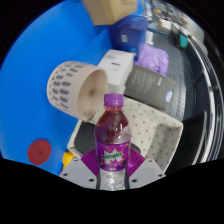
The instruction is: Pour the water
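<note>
A small plastic bottle point(112, 128) with a purple cap, dark red drink and a purple label stands between my fingers. My gripper point(112, 162) is shut on it, with the magenta pads point(88, 160) pressing on the label from both sides. The bottle's clear lower part runs down between the fingers. Beyond the bottle's cap, to the left, is a beige patterned paper cup point(72, 85); it looks tipped over in this view, its mouth facing the bottle. The bottle's cap is on and is a little short of the cup.
A blue surface point(35, 65) lies behind the cup. A red round lid point(39, 151) lies left of the fingers. A speckled beige mat point(152, 125) is under the bottle's right side. A white box point(118, 65) and a purple packet point(153, 57) lie farther off.
</note>
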